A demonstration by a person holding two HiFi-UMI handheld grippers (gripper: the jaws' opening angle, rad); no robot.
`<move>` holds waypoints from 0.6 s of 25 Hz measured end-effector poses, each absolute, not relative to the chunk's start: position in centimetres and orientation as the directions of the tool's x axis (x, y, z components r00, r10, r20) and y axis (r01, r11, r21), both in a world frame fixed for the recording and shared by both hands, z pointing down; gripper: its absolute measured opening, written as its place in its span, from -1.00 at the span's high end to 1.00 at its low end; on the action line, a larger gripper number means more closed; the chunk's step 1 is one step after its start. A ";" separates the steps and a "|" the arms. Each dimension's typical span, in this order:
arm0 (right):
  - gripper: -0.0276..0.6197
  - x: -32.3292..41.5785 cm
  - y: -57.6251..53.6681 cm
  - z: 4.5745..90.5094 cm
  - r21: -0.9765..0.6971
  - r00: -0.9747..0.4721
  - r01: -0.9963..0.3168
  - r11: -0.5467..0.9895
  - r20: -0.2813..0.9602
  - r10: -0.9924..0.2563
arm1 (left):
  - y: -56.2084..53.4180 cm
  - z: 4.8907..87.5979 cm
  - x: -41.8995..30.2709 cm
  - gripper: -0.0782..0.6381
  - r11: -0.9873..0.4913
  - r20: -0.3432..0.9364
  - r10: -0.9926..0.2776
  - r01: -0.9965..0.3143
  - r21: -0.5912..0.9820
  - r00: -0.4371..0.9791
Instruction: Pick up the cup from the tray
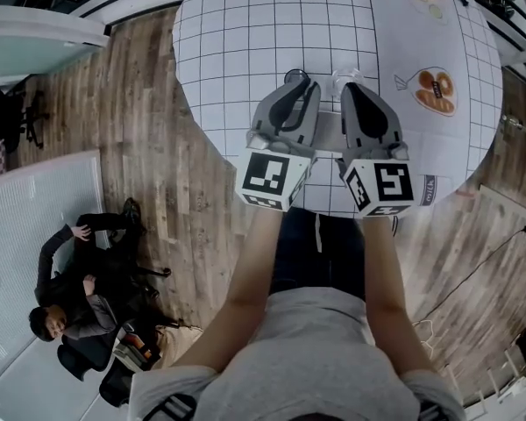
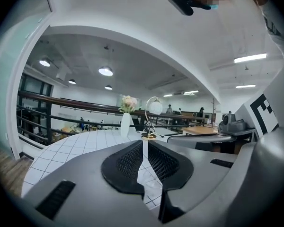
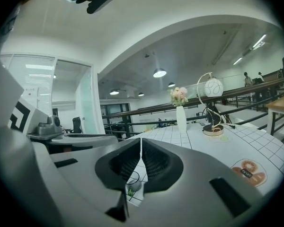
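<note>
Right gripper view, flower vase (image 3: 181, 119), maybe cup (image 3: 134, 183)

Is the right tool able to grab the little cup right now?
Probably not yet. The cup sits close, low in front of the right tool, with nothing between them, but its jaws are shut and must open first.

Left gripper (image 1: 298, 82) beside right gripper (image 1: 349, 86), both level (fingers (image 2: 125, 162) together).
</note>
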State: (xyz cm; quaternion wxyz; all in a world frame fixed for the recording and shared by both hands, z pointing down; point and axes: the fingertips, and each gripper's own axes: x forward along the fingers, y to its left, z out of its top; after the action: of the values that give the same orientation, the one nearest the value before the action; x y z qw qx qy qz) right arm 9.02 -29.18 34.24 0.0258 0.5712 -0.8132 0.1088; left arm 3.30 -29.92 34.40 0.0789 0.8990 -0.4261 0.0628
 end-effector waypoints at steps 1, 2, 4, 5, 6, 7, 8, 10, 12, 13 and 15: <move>0.86 9.0 -29.2 34.1 -0.145 -0.345 -0.935 0.323 0.164 -0.924 | -30.0 34.1 3.4 0.67 -0.625 0.175 -0.758 -0.777 0.080 0.628; 0.87 9.0 -29.2 34.1 -0.144 -0.344 -0.935 0.323 0.163 -0.925 | -30.0 33.9 3.5 0.67 -0.625 0.170 -0.760 -0.777 0.072 0.627; 0.88 9.0 -29.1 33.9 -0.142 -0.343 -0.936 0.323 0.159 -0.926 | -30.0 33.7 3.5 0.67 -0.623 0.171 -0.762 -0.779 0.068 0.624; 0.88 9.0 -29.1 33.8 -0.142 -0.343 -0.936 0.323 0.157 -0.926 | -30.0 33.6 3.5 0.67 -0.621 0.173 -0.763 -0.780 0.070 0.623; 0.88 9.0 -29.0 33.8 -0.142 -0.343 -0.936 0.322 0.155 -0.927 | -29.9 33.5 3.4 0.67 -0.619 0.170 -0.765 -0.782 0.072 0.621; 0.88 9.0 -29.0 33.8 -0.143 -0.341 -0.936 0.321 0.155 -0.927 | -29.9 33.4 3.4 0.67 -0.617 0.167 -0.767 -0.783 0.072 0.620; 0.88 9.0 -28.9 33.8 -0.144 -0.340 -0.937 0.319 0.155 -0.928 | -29.9 33.3 3.3 0.67 -0.616 0.166 -0.768 -0.784 0.071 0.619; 0.88 9.0 -28.9 33.8 -0.144 -0.337 -0.938 0.316 0.156 -0.929 | -29.8 33.3 3.2 0.67 -0.616 0.167 -0.769 -0.785 0.065 0.617; 0.88 9.0 -28.8 33.8 -0.144 -0.334 -0.939 0.313 0.157 -0.929 | -29.9 33.1 3.1 0.67 -0.614 0.163 -0.772 -0.787 0.065 0.615; 0.88 9.0 -28.8 33.8 -0.143 -0.333 -0.939 0.312 0.158 -0.929 | -29.9 32.9 3.0 0.67 -0.612 0.159 -0.773 -0.788 0.065 0.614; 0.88 9.0 -28.8 33.8 -0.142 -0.332 -0.940 0.311 0.159 -0.930 | -29.9 32.9 3.0 0.67 -0.610 0.161 -0.774 -0.789 0.067 0.612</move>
State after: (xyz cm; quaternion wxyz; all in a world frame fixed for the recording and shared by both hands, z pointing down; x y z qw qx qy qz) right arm 9.01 -28.83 33.80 0.0234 0.5775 -0.8093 0.1046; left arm 3.01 -29.94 32.91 0.0658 0.8955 -0.4364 0.0580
